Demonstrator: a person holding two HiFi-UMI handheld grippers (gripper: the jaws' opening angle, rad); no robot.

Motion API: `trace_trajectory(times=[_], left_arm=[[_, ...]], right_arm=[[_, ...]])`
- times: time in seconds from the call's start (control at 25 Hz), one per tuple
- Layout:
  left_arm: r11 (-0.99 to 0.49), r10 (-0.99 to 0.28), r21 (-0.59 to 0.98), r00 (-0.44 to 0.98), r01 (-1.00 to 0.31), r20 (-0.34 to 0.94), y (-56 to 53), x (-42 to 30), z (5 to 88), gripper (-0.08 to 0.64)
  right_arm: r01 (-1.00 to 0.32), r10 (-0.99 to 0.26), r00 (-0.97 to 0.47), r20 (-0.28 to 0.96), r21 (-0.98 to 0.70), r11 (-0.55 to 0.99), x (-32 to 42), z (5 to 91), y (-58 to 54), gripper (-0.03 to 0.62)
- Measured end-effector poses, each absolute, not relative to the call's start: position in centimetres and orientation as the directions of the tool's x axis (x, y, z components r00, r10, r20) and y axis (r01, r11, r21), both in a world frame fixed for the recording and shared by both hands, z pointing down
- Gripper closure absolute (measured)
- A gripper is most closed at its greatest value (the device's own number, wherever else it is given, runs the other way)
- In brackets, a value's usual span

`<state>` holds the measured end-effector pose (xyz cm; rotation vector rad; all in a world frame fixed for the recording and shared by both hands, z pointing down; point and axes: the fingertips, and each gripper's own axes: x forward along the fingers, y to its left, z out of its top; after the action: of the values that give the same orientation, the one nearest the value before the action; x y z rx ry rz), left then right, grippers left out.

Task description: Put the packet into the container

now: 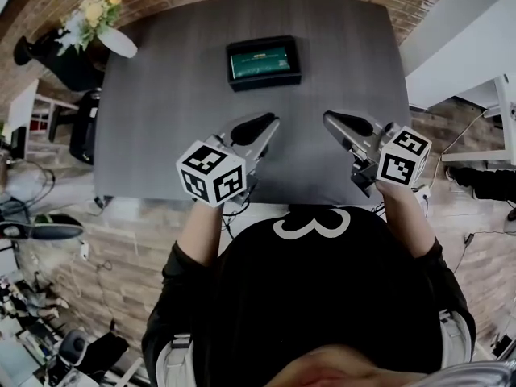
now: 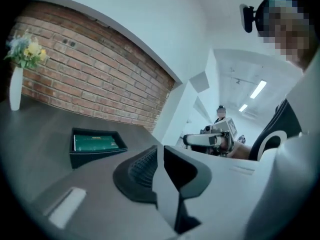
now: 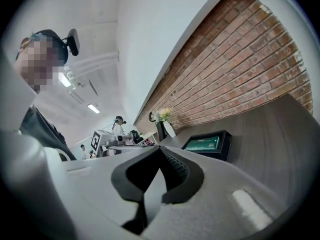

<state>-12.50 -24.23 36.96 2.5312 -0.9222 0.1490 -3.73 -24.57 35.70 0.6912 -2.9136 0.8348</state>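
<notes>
Grey wood-grain surface [image 1: 161,119] lies under both tongs, which the person holds over its near edge.

1. Pose
- The left tongs [image 1: 264,124] point forward and slightly to the right. Their marker cube [image 1: 211,172] sits at the rear, over the surface's edge.
- The right tongs [image 1: 334,120] point forward and slightly to the left, so the two tips lean toward each other but stay apart. Their marker cube [image 1: 403,158] is also at the rear.
- A bare forearm [image 1: 199,228] runs back from each tool to a black sleeve.
- The left gripper view shows the left tongs [image 2: 159,153] with the pads brought together and nothing between them.
- The right gripper view shows the right tongs [image 3: 160,153] in the same condition: pads together, nothing held.

2. Count
- Tongs: two. Marker cubes: two.
- Container: one. Packet: one. Vase: one.

3. Containers and contents
- The black rectangular container [image 1: 266,83] stands on the surface ahead of both tongs, roughly midway between their lines and well apart from the tips.
- The green packet [image 1: 260,62] lies flat inside the container, covering most of its floor.
- The white vase [image 1: 119,43], holding yellow and white flowers [image 1: 95,13], stands far ahead and to the left of the left tongs, at the surface's far corner.
</notes>
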Motion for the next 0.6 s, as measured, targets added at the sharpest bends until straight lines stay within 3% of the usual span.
trace_trajectory(times=[0.2, 0.6], left_arm=[[-0.663, -0.593, 0.434, 0.782, -0.61, 0.192, -20.1, -10.6, 35.6, 0.561], [-0.586, -0.659, 0.413, 0.706, -0.698, 0.259, -17.7, -11.6, 37.2, 0.549]], right_arm=[[-0.405, -0.392, -0.91, 0.133, -0.479, 0.779, -4.5, 34.7, -21.3, 0.589], [-0.407, -0.398, -0.909, 0.122, -0.462, 0.788, -4.8, 35.0, -18.3, 0.591]])
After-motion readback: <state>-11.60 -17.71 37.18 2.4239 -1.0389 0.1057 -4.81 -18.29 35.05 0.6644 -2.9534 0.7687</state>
